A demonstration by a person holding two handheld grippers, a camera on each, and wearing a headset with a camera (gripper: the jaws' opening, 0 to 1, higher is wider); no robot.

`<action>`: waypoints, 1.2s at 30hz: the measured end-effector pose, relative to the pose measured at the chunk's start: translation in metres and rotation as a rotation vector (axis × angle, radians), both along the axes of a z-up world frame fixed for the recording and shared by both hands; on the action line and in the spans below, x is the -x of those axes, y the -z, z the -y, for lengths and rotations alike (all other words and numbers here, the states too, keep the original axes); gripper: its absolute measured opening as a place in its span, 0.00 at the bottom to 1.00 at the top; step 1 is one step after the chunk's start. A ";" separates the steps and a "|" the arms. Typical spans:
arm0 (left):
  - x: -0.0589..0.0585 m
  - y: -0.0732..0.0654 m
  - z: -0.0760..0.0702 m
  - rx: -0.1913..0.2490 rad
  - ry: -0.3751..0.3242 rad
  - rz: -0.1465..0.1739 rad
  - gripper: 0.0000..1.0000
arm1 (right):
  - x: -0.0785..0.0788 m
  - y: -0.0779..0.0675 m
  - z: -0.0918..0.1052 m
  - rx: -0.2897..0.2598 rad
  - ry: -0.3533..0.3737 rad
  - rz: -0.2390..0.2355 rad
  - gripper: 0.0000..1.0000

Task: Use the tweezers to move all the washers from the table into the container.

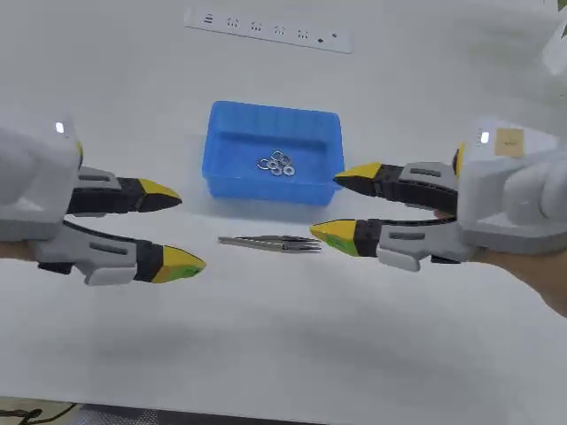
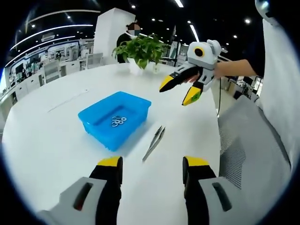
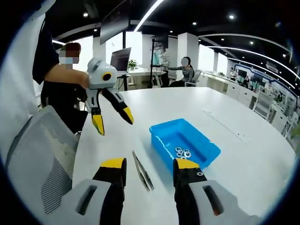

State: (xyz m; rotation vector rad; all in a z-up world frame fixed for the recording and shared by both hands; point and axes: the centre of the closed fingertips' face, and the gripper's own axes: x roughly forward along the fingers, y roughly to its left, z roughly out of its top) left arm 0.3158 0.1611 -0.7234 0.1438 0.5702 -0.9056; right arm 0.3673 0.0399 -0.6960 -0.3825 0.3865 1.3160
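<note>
Head view: tweezers (image 1: 270, 242) lie flat on the white table (image 1: 283, 354), released, just in front of the blue container (image 1: 221, 119) and between the left gripper (image 1: 182, 230) and the right gripper (image 1: 330, 205). Both grippers hang above the table with jaws spread and nothing in them. The washers (image 1: 277, 164) I can make out sit clustered on the container floor (so the job looks about done). There's a power strip (image 1: 266, 29) at the far edge. Left gripper view: the left gripper (image 2: 153, 164) is wide open and lined up roughly along the tweezers (image 2: 153, 143). The container (image 2: 103, 136) is to the side of them with the washers (image 2: 118, 122) inside. The right gripper (image 2: 177, 93) is raised beyond, also open. Right gripper view: the right gripper (image 3: 150, 165) is open, with the tweezers (image 3: 142, 171) running between its jaws, on the table and untouched. The container (image 3: 161, 150) is just beside them with the washers (image 3: 183, 152) in it, and the left gripper (image 3: 113, 124) is open opposite. Handling guess: the tweezers are thin, springy steel, light and slick, and sit low on the surface, so they're awkward to lift. Pinch mid-length across both arms so a squeeze closes the tips; the forked end seems to point at the right gripper, though I can't be sure. The washers are small, hard, flat and slippery, so nip one by the rim through the hole.
</note>
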 end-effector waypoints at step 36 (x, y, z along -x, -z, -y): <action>0.002 -0.100 0.001 0.010 -0.041 0.319 1.00 | 0.024 -0.029 0.039 0.082 0.051 0.188 1.00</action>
